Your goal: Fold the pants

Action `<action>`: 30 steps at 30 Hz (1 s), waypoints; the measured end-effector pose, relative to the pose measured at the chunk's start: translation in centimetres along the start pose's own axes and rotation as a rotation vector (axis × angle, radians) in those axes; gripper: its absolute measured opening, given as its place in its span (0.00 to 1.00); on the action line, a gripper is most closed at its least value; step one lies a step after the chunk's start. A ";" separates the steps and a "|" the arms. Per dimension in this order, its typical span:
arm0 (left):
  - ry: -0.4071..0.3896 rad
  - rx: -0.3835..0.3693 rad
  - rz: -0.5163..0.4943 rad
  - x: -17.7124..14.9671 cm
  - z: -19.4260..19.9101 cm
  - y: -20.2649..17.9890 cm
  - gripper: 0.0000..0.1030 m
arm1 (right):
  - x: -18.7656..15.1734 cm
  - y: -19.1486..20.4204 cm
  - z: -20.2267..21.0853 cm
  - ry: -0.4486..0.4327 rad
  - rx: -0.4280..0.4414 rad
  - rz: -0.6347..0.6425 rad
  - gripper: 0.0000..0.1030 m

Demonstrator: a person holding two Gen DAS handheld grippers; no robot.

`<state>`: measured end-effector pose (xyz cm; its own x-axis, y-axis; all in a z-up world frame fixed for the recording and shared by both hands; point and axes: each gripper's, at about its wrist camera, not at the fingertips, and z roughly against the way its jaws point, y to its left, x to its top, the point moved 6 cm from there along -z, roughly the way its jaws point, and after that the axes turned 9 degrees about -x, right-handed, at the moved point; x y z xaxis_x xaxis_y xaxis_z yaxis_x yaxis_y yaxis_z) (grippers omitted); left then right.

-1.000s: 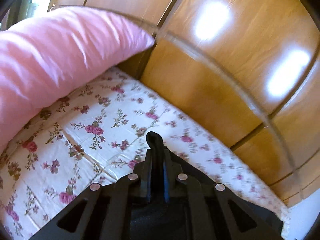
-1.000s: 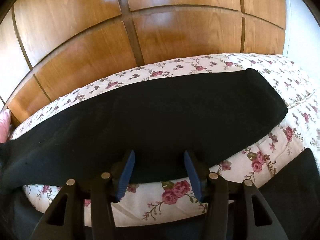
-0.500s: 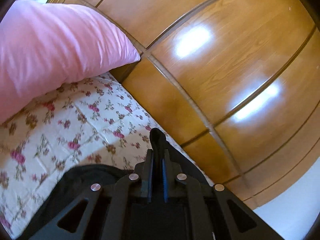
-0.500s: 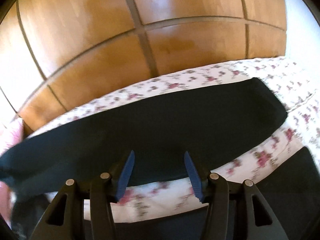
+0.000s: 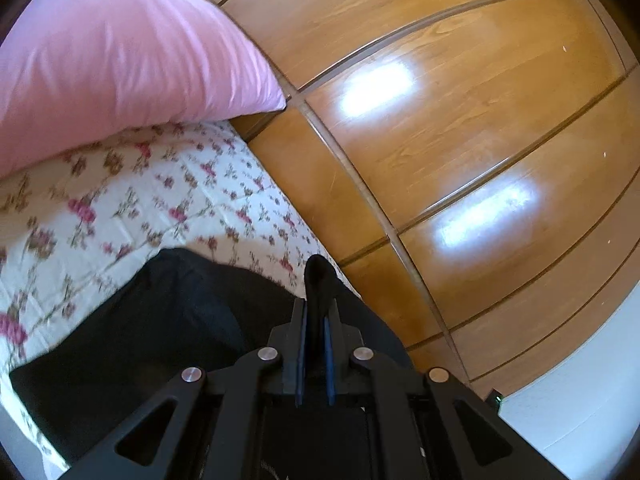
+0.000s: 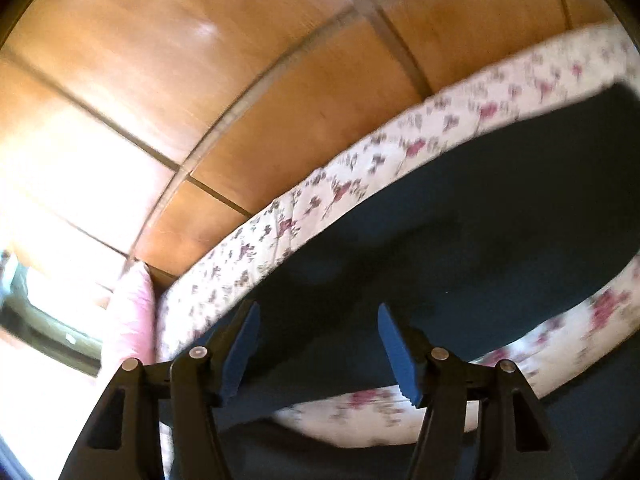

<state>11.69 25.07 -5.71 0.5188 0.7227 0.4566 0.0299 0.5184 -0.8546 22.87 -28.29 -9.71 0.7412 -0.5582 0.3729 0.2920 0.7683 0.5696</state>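
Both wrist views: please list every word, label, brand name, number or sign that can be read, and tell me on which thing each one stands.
There is no readable text in either view.
The black pants, the floral bedsheet, the pink pillow and the wooden panels carry no visible writing, label or number.
The left gripper and right gripper show only plain black parts, blue pads and metal rivets.
The right wrist view is motion-blurred, so any small print there could not be read.
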 end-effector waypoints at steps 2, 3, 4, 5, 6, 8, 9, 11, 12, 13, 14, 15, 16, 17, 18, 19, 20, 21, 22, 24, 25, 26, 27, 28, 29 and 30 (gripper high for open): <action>0.001 0.000 0.009 -0.6 0.5 0.3 0.07 | 0.5 0.3 -0.9 0.018 -0.001 -0.052 0.60; 0.001 -0.002 0.012 -0.8 0.7 0.4 0.07 | 0.9 0.6 -1.3 0.029 0.000 -0.068 0.60; 0.003 -0.004 0.012 -1.1 1.0 0.4 0.07 | 1.2 0.8 -1.8 0.047 -0.006 -0.092 0.60; 0.005 0.001 0.010 -1.3 1.2 0.5 0.07 | 1.6 0.8 -2.2 0.061 -0.013 -0.116 0.60; 0.005 0.003 0.007 -1.5 1.4 0.5 0.07 | 2.1 0.9 -2.8 0.076 -0.015 -0.140 0.60; 0.011 0.006 0.003 -1.8 1.7 0.5 0.07 | 2.5 1.1 -3.6 0.093 -0.035 -0.155 0.60; 0.012 0.008 0.003 -1.9 1.8 0.6 0.07 | 2.7 1.1 -4.1 0.098 -0.061 -0.154 0.60; 0.011 0.006 0.014 -2.0 1.9 0.7 0.07 | 2.8 0.8 -5.0 0.112 -0.128 -0.149 0.59; 0.012 0.004 0.021 -2.1 2.0 0.8 0.07 | 2.7 0.4 -5.3 0.118 -0.144 -0.155 0.51; 0.012 0.003 0.028 -2.1 2.1 0.8 0.07 | 2.6 0.1 -5.6 0.128 -0.153 -0.164 0.38; 0.012 0.000 0.030 -2.1 2.1 0.8 0.07 | 2.5 -0.4 -5.8 0.138 -0.154 -0.172 0.31; 0.013 -0.001 0.028 -2.1 2.0 0.8 0.07 | 2.3 -1.0 -6.0 0.147 -0.146 -0.186 0.23; 0.014 0.000 0.025 -2.1 2.0 0.7 0.07 | 2.1 -1.5 -6.0 0.149 -0.129 -0.201 0.16; 0.013 -0.001 0.023 -2.0 2.0 0.6 0.07 | 1.9 -1.9 -5.9 0.152 -0.113 -0.209 0.11; 0.014 -0.005 0.024 -2.0 2.0 0.5 0.07 | 1.7 -2.1 -5.7 0.156 -0.095 -0.213 0.09; 0.013 -0.006 0.024 -1.8 2.1 0.5 0.07 | 1.6 -2.3 -5.4 0.153 -0.077 -0.216 0.08; 0.011 -0.007 0.025 -1.6 2.1 0.4 0.07 | 1.5 -2.2 -4.6 0.144 -0.047 -0.217 0.08; 0.006 -0.010 0.026 -1.2 2.2 0.3 0.07 | 1.4 -2.0 -4.1 0.135 -0.026 -0.213 0.08; 0.001 -0.016 0.028 -0.9 2.3 0.3 0.07 | 1.4 -1.7 -3.3 0.121 -0.001 -0.201 0.08; -0.019 -0.032 0.037 0.3 2.8 0.3 0.07 | 1.3 -0.9 -1.2 0.089 0.051 -0.172 0.08; -0.026 -0.039 0.040 0.7 2.9 0.2 0.07 | 1.3 -0.5 -0.3 0.078 0.073 -0.157 0.08; -0.031 -0.046 0.043 1.3 3.0 0.1 0.07 | 1.2 0.1 1.0 0.060 0.101 -0.134 0.08; -0.039 -0.050 0.042 1.9 3.2 0.0 0.07 | 1.0 0.6 1.8 0.047 0.118 -0.119 0.08; -0.049 -0.054 0.035 2.5 3.3 -0.2 0.07 | 0.8 1.2 3.1 0.028 0.143 -0.093 0.08; -0.055 -0.056 0.025 3.0 3.4 -0.5 0.07 | 0.6 1.7 3.8 0.013 0.159 -0.074 0.08; -0.064 -0.059 0.011 3.5 3.6 -0.7 0.07 | 0.2 2.3 5.0 -0.011 0.183 -0.041 0.08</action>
<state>10.40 28.90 -2.57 0.4634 0.7570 0.4607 0.0758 0.4841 -0.8717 20.70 -28.17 -4.65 0.7240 -0.5922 0.3538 0.2065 0.6754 0.7079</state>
